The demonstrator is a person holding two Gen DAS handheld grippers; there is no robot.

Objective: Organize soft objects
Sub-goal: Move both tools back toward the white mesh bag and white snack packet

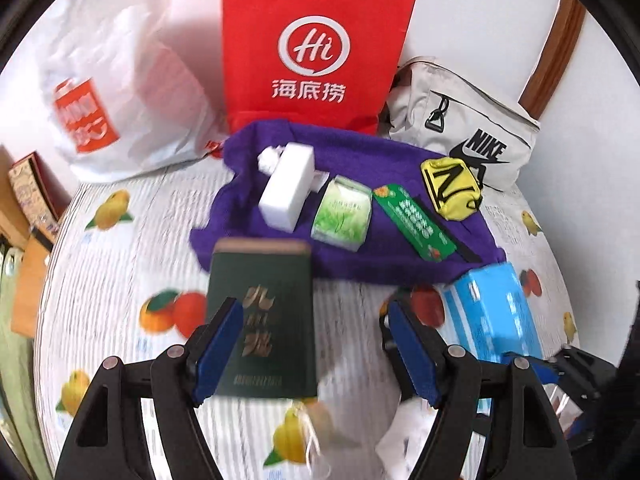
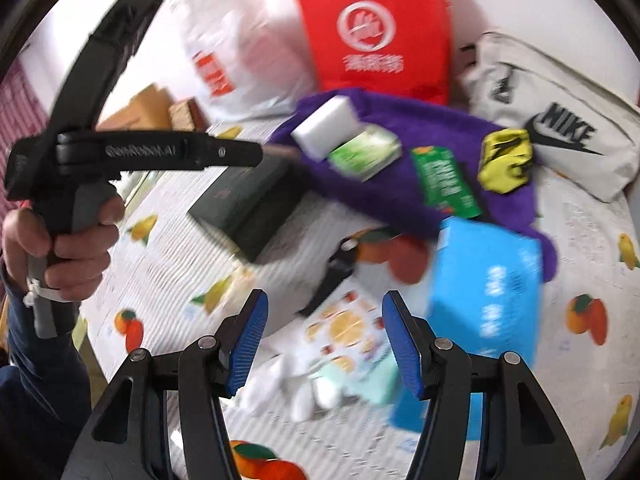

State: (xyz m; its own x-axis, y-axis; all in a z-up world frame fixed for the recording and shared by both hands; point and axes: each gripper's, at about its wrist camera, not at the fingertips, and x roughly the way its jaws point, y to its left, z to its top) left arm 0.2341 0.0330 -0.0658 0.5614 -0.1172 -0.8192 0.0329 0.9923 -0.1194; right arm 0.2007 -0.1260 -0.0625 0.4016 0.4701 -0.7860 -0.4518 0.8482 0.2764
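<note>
A purple towel (image 1: 360, 252) lies spread on the fruit-print tablecloth (image 1: 120, 264). On it sit a white sponge block (image 1: 286, 186), a green tissue pack (image 1: 342, 214), a green flat box (image 1: 414, 222) and a yellow pouch (image 1: 450, 190). A dark green box (image 1: 262, 320) stands between the jaws of my left gripper (image 1: 314, 346), which are wide open; its left pad is near the box's edge. My right gripper (image 2: 322, 346) is open and empty above a white glove (image 2: 300, 388) and a patterned packet (image 2: 352, 340). A blue tissue box (image 2: 488, 292) is to its right.
A red paper bag (image 1: 316, 44), a white plastic bag (image 1: 116, 92) and a grey Nike bag (image 1: 468, 128) stand along the back wall. Cardboard boxes (image 1: 28, 216) sit off the table's left edge. The left gripper's handle and hand (image 2: 72, 216) show in the right wrist view.
</note>
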